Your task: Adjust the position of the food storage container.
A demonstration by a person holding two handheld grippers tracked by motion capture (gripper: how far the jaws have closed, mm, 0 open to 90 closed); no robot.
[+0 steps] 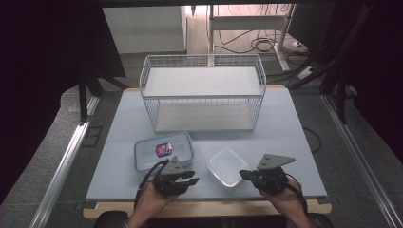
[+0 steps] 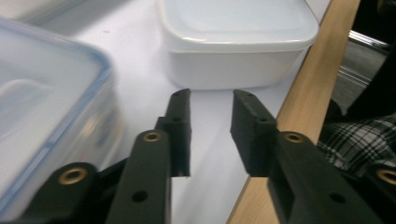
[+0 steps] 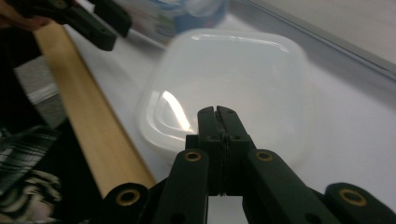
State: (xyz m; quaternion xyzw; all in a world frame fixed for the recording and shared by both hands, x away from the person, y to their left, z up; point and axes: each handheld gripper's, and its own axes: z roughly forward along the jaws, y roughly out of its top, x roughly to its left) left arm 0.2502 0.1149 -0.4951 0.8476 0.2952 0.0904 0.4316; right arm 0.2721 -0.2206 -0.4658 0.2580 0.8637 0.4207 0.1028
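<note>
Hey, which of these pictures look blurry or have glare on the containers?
Left gripper view: the blue-rimmed container at left is smeared out of focus, the white container fairly sharp. Right gripper view: a bright glare streak on the white container's lid, background soft. High view: evenly lit table, dark surroundings.

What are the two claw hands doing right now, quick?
Left gripper: open, nothing between its jaws.
Right gripper: shut, jaws together, holding nothing.
</note>
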